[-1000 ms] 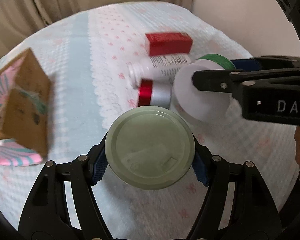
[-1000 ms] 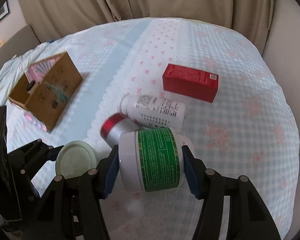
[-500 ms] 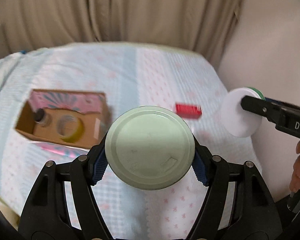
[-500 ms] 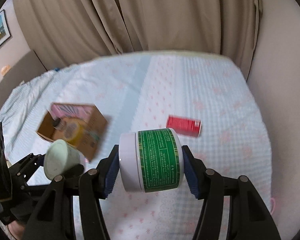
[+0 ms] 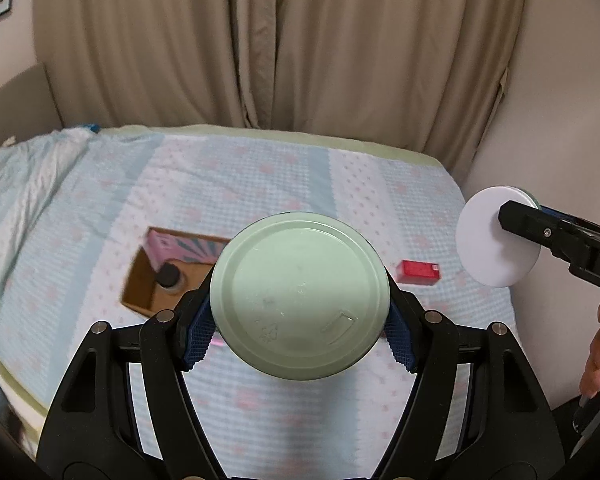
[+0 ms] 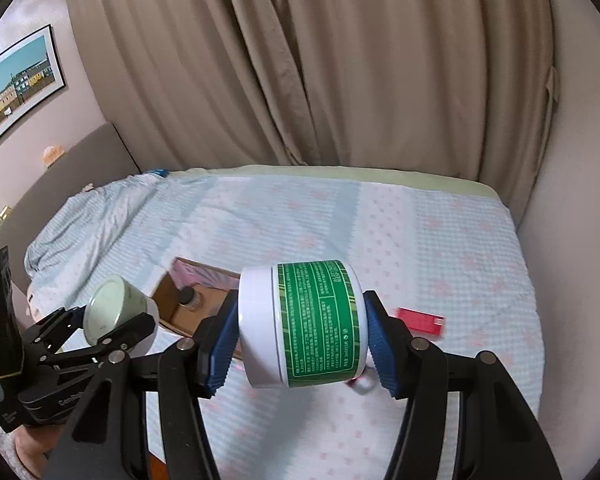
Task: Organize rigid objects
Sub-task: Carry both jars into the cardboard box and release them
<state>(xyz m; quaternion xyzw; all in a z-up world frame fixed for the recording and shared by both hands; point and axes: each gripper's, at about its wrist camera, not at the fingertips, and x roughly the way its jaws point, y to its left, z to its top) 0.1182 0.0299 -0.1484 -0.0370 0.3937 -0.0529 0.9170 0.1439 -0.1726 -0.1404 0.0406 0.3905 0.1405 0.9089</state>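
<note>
Gripping a pale green jar [image 5: 300, 296], left gripper [image 5: 300, 330] hangs above the bed [image 5: 260, 184] and box [image 5: 156, 280]; right gripper [image 6: 300, 340] clamps a green-labelled tub [image 6: 312, 320] alongside.

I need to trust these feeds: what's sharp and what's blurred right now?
Left wrist: pale green jar and left gripper sharp; cardboard box and bedspread motion-smeared. Right wrist: green-labelled jar crisp; red box soft; curtains bowed by fisheye.

Soft dim indoor light, faint shadows, bed surface motion-blurred, fisheye bending, dark vignetted corners
</note>
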